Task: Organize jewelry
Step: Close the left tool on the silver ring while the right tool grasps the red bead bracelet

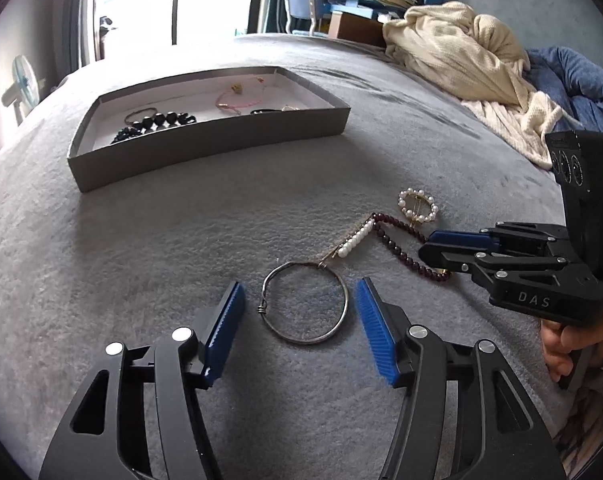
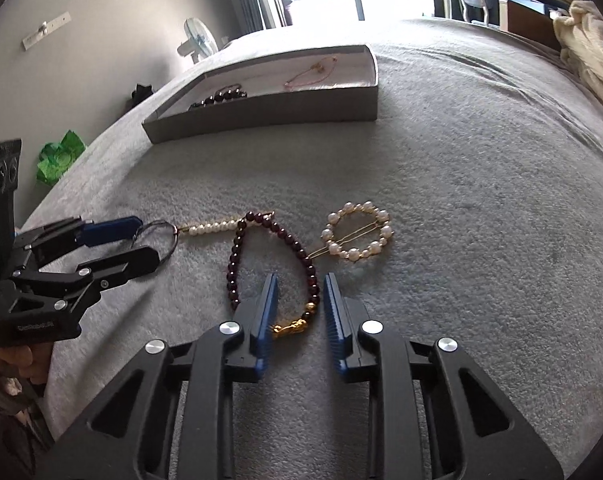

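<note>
The left tool [image 1: 301,312], blue pads spread wide, brackets a metal ring [image 1: 305,303] lying on the grey bed [image 1: 181,240] at lower centre. The right tool [image 2: 299,304], partly open, straddles a garnet bead bracelet [image 2: 237,264] beside a pearl hair clip [image 2: 357,232]. The jewelry tray [image 1: 205,148] sits upper left.

Silver wire hoop [image 1: 304,303] lies flat on the grey bedspread, a pearl strand [image 1: 355,239] hooked to it. Dark red bead bracelet [image 2: 270,258] loops beside a round pearl hair clip [image 2: 357,231]. Grey tray [image 1: 205,148] holds more.
</note>
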`<state>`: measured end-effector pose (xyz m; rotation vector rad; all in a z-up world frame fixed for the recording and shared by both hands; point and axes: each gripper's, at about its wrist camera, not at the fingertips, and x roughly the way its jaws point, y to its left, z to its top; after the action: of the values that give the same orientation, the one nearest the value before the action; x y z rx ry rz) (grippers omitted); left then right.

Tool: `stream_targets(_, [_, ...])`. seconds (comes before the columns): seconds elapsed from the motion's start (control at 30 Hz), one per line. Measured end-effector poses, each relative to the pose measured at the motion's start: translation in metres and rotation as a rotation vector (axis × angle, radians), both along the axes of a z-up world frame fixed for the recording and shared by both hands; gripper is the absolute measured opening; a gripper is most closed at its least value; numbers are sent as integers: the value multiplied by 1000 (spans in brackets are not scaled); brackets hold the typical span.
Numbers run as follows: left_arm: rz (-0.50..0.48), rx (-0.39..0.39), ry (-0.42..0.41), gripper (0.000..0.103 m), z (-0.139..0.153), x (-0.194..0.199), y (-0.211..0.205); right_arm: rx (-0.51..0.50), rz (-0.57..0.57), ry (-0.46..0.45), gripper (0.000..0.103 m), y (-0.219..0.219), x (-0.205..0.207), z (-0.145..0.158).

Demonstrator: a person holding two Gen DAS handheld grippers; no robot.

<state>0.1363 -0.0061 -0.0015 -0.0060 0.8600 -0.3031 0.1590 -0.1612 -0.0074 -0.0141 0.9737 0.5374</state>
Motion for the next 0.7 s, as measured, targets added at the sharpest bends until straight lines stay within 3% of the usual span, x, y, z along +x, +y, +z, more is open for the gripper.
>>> stream_targets(0.13, [-5,25,14,60,-3,4,-4,11,-6,14,19,-1,2,-2])
stream_targets(0.27, [8,48,16,48,-5,5,-6,9,-2,7,7,0,0,-1])
stream_targets(0.7, [10,11,-15,48,5,-11,4,70,26,-80,6,-6,-15,13])
